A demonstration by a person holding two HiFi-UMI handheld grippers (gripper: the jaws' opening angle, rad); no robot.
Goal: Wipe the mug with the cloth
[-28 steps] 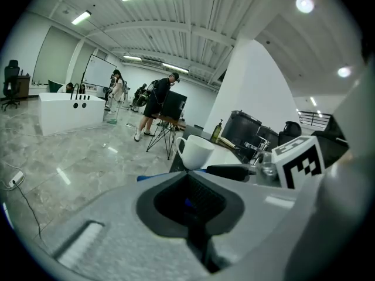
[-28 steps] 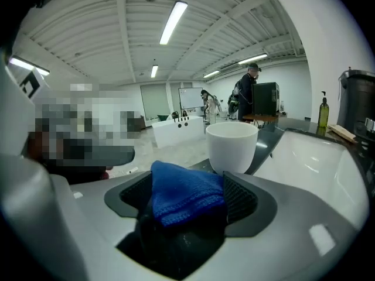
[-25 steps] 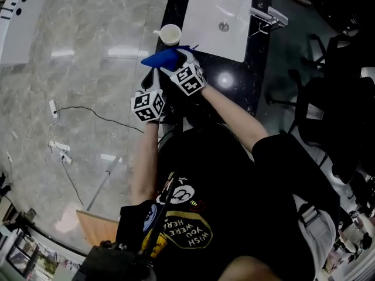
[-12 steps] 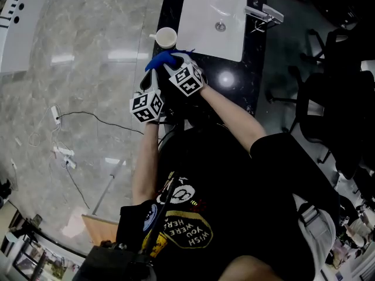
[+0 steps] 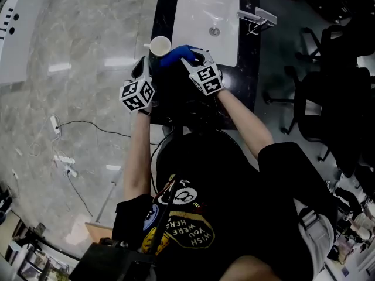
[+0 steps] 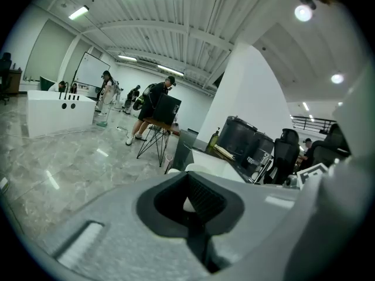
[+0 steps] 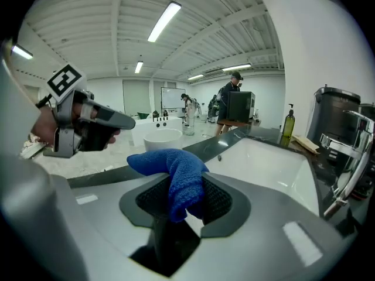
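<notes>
A white mug (image 5: 159,44) stands on the black countertop (image 5: 246,69) left of the sink, and shows in the right gripper view as a white mug (image 7: 163,139). My right gripper (image 5: 188,56) has just been closing and is shut on the blue cloth (image 5: 177,55). The cloth (image 7: 176,174) bunches between its jaws and hangs just right of the mug. My left gripper (image 5: 143,66) sits just left of the mug, apart from it. Its jaws look shut with nothing in them, also in the right gripper view (image 7: 120,122).
A white sink (image 5: 193,16) with a chrome faucet (image 5: 255,19) lies right of the mug. A soap bottle (image 7: 287,126) stands at the counter's far end. Office chairs (image 5: 328,98) stand to the right. Cables (image 5: 58,151) lie on the marble floor at left.
The right gripper has taken hold of the blue cloth and carried it up toward the mug. The left gripper has moved forward to the mug's left side.
</notes>
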